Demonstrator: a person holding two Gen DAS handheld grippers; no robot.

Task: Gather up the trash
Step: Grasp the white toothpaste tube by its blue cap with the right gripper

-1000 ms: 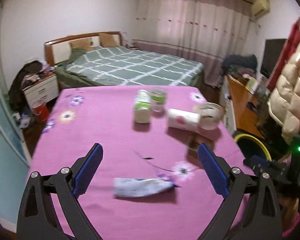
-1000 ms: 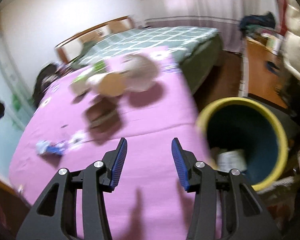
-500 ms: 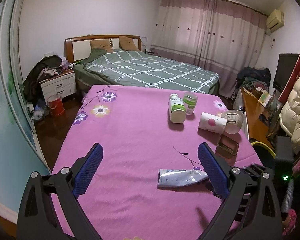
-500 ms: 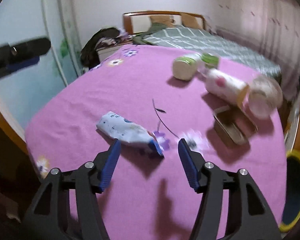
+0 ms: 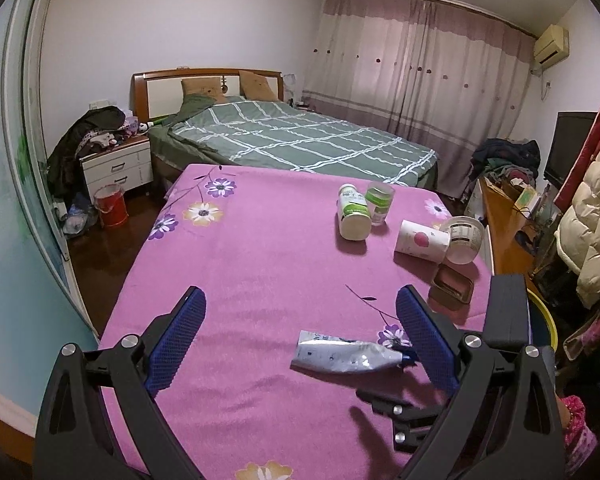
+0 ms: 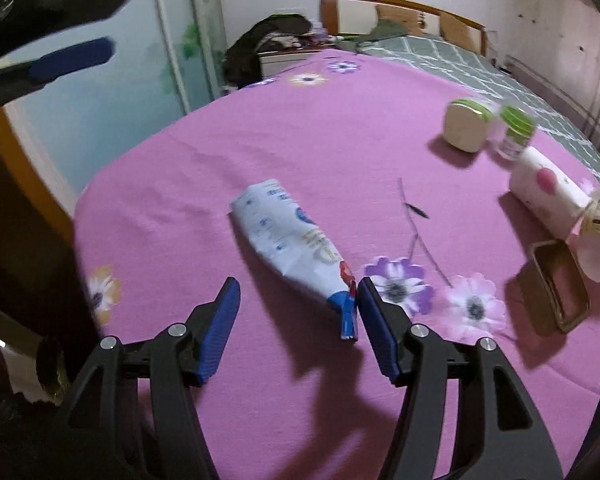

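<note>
Bin (image 5: 543, 320) mostly behind right gripper (image 5: 404, 364)

Right gripper (image 6: 298, 312) hangs over the pink floral worktop (image 6: 300, 140), fingers (image 6: 220, 328) apart with nothing pressed between them. Flattened white-and-blue wrapper (image 6: 288, 240) lies diagonally on the cloth; its blue crimped end sits just beside the inner face of the right-hand finger, contact not discernible. Far right: tipped bottle with green band (image 6: 466, 126), small green-labelled jar (image 6: 516, 132), white cup on its side (image 6: 548, 192), brown tin (image 6: 560, 284). Left gripper (image 6: 60, 28) blurred at upper left.
</note>
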